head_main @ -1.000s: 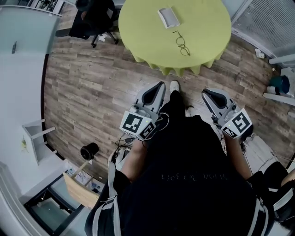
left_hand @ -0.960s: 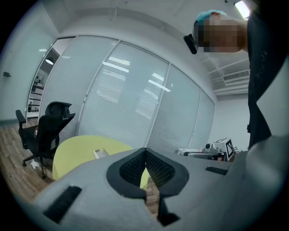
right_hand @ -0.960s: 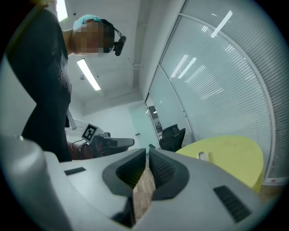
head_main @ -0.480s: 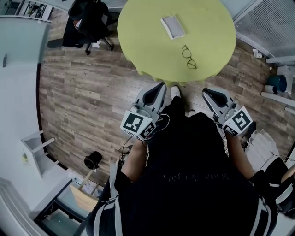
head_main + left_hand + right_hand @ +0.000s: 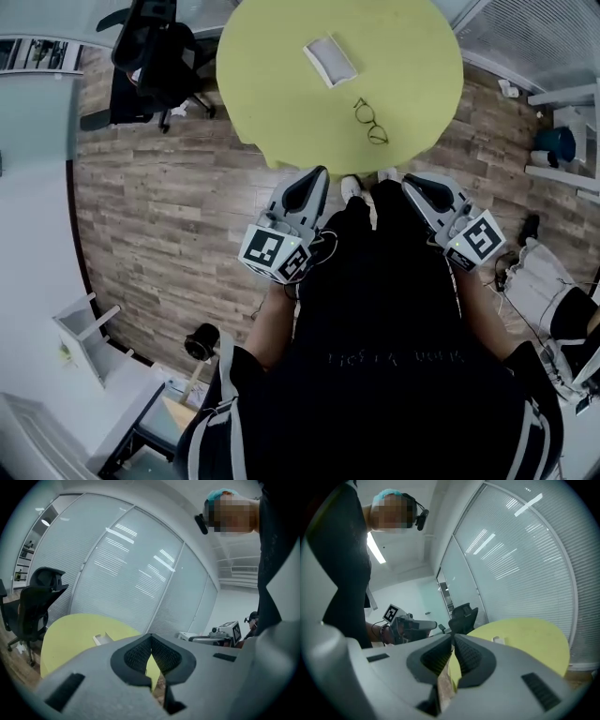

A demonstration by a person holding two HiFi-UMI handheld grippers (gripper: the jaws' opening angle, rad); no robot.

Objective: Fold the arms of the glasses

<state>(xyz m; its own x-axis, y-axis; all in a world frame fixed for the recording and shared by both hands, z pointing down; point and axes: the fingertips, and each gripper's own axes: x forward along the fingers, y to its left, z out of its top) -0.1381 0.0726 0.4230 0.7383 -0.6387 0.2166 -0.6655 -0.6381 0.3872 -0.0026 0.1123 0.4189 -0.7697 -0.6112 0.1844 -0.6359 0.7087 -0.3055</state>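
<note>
left gripper (image 5: 317, 172), right gripper (image 5: 409, 180) clenched on nothing; thin dark wire-rimmed glasses (image 5: 370, 122) near round yellow-green table (image 5: 281, 56) edge; clumsy reach may knock them off

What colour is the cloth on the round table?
The tablecloth is plain yellow-green, clearest in the head view.

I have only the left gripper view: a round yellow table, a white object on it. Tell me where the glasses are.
Observer: The thin dark-framed glasses lie on the round yellow table, nearer the person than the white rectangular object.
Operator: Report the right gripper.
Observer: The right gripper has its jaws together, nothing between them.
Operator: Give both grippers' position.
Observer: In the head view the left gripper and the right one hang at the table's near edge, apart from the glasses.
</note>
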